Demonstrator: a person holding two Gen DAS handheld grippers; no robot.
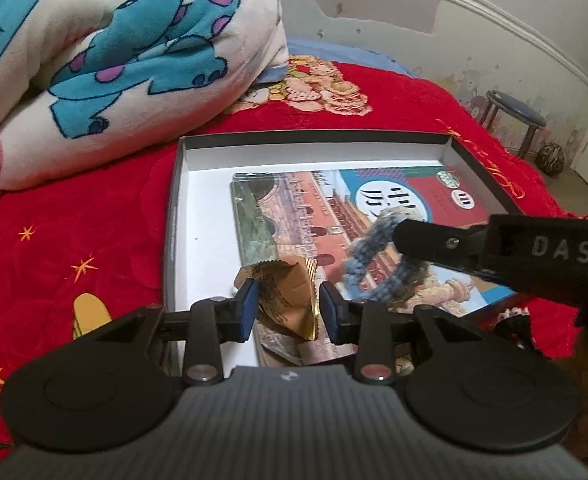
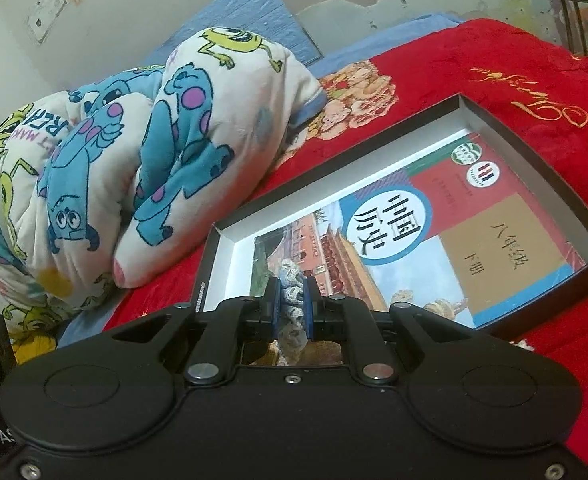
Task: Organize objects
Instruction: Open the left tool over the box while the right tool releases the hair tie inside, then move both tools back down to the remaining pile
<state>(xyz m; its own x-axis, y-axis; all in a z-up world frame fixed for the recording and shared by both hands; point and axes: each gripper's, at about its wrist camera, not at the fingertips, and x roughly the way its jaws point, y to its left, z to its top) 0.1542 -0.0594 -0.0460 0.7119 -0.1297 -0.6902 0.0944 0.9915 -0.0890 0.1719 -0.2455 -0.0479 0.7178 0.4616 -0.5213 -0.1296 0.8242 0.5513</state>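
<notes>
A shallow black box (image 1: 182, 200) with a white inside lies on the red blanket; it also shows in the right wrist view (image 2: 533, 168). A history textbook (image 1: 294, 216) lies flat in it, seen too in the right wrist view (image 2: 493, 240). My left gripper (image 1: 288, 310) holds a crumpled gold foil packet (image 1: 290, 300) between its blue pads, over the box's near edge. My right gripper (image 2: 292, 300) is shut on a blue-grey knitted scrunchie (image 2: 292, 292). In the left wrist view the right gripper's finger (image 1: 433, 240) holds that scrunchie (image 1: 369, 248) above the book.
A folded white quilt with blue monsters (image 1: 106, 52) lies left of the box, also in the right wrist view (image 2: 134, 168). The red blanket (image 1: 74, 240) covers the bed. A blue-topped stool (image 1: 513, 116) stands by the peeling wall at the far right.
</notes>
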